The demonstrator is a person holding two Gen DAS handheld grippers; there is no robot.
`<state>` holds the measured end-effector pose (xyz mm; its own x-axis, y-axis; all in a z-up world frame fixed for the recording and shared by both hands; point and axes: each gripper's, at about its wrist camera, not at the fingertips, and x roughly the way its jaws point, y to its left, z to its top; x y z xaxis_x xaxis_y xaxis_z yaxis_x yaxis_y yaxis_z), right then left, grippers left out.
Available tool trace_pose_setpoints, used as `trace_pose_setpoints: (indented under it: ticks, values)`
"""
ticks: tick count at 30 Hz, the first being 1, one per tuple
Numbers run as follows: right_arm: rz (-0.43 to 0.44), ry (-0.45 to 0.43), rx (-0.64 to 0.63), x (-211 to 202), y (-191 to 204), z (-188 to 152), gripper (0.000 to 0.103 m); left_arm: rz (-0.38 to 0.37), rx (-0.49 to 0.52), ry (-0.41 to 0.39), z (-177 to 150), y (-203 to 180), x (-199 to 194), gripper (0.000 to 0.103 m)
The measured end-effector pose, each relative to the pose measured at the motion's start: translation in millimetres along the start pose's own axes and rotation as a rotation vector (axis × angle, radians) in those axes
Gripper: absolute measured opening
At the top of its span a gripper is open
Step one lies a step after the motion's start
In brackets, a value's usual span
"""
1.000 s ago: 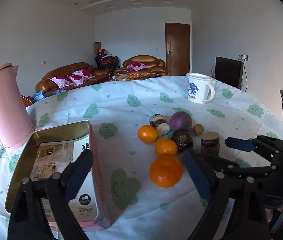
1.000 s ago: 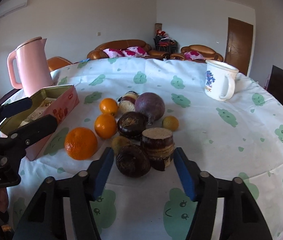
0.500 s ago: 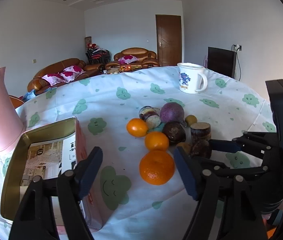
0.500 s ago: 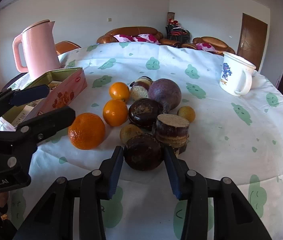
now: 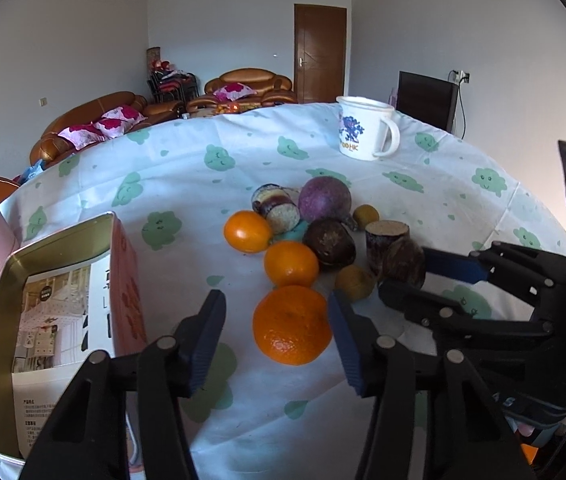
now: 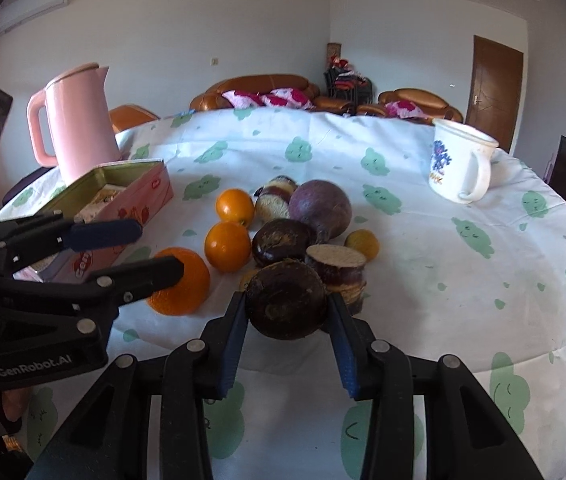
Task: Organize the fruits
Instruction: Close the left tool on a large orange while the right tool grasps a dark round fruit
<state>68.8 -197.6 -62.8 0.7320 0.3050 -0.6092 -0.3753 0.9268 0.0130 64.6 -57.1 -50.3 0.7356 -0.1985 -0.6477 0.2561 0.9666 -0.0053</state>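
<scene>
A pile of fruit lies mid-table. My right gripper (image 6: 287,316) is shut on a dark brown round fruit (image 6: 286,300), at the near edge of the pile; it also shows in the left wrist view (image 5: 403,262). My left gripper (image 5: 277,328) is open, its jaws on either side of the large orange (image 5: 291,324), not touching it. Behind are two smaller oranges (image 5: 291,263), another dark fruit (image 5: 330,243), a purple round fruit (image 5: 324,199), cut sugarcane pieces (image 5: 383,240) and small yellow fruits (image 5: 355,282).
An open pink tin box (image 5: 59,304) stands at the left, a pink kettle (image 6: 79,120) behind it. A white mug (image 5: 365,128) stands at the far right. The table edge curves close on the right.
Both grippers moved forward. The right jaws closed onto the dark brown fruit. The left jaws came around the large orange and narrowed.
</scene>
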Motion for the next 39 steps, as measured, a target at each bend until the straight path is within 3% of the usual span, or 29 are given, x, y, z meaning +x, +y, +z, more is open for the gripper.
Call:
trace_pose_setpoints:
  ticks: [8, 16, 25, 39]
  values:
    - [0.000, -0.033, 0.033, -3.6, -5.4, 1.9, 0.042, -0.029, 0.038, 0.076, 2.4, -7.6, 15.8, 0.052]
    - [0.010, -0.034, 0.039, -4.5, -7.6, 0.8, 0.042, -0.073, -0.015, 0.120, 2.4, 0.3, 27.6, 0.049]
    - [0.007, -0.089, 0.028, -12.0, -5.6, -1.1, 0.042, -0.092, -0.026, 0.036, 2.7, 4.3, 11.0, 0.048]
    - [0.001, -0.155, 0.017, -22.1, -4.5, -4.2, 0.042, -0.061, -0.037, -0.058, 3.5, 7.7, -6.2, 0.048]
